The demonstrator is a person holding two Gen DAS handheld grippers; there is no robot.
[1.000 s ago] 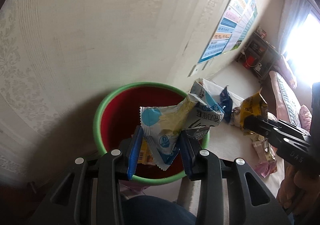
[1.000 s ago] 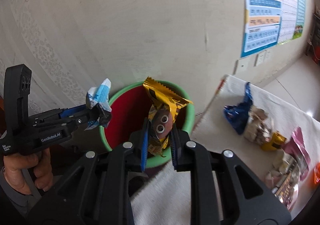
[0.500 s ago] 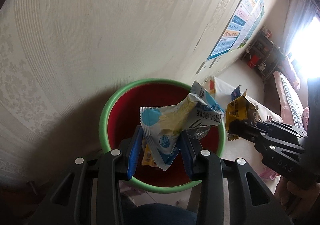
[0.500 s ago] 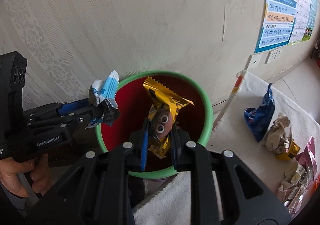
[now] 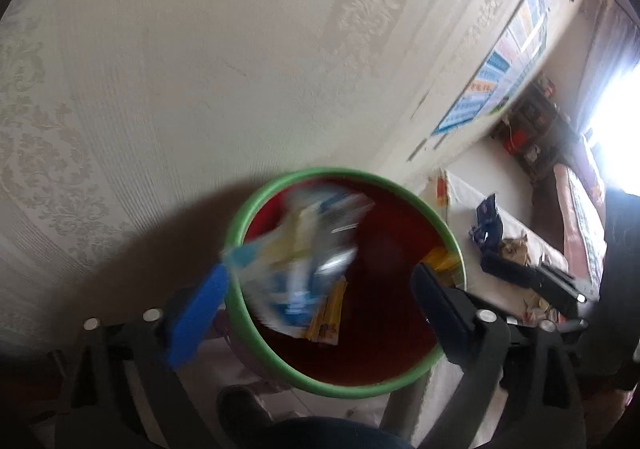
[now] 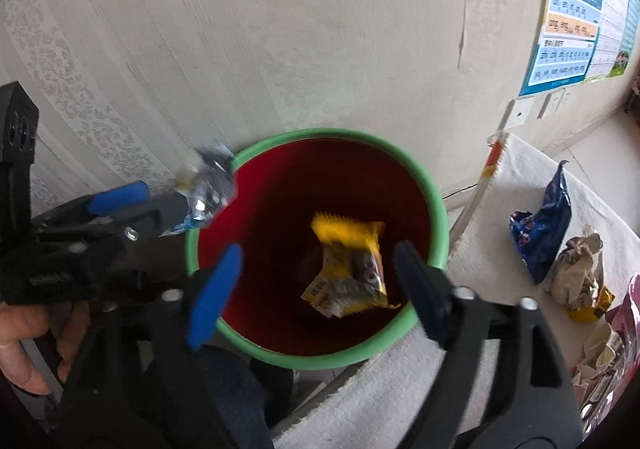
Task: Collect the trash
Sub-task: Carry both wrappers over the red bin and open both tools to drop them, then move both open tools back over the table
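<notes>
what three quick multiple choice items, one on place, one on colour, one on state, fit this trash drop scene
1. Where is the yellow wrapper?
A in the bin's mouth
B on the white towel
C in the left gripper

2. What colour is the bin rim?
A blue
B green
C white

3. How does the right gripper stand?
A shut on a wrapper
B shut on nothing
C open

1 A: it shows against the red inside.
2 B: a green ring runs round the bin.
3 C: its fingers have just been opening, touching nothing.

Patterned cream wall (image 6: pixel 280 29), bright window (image 5: pixel 616 137)
</notes>
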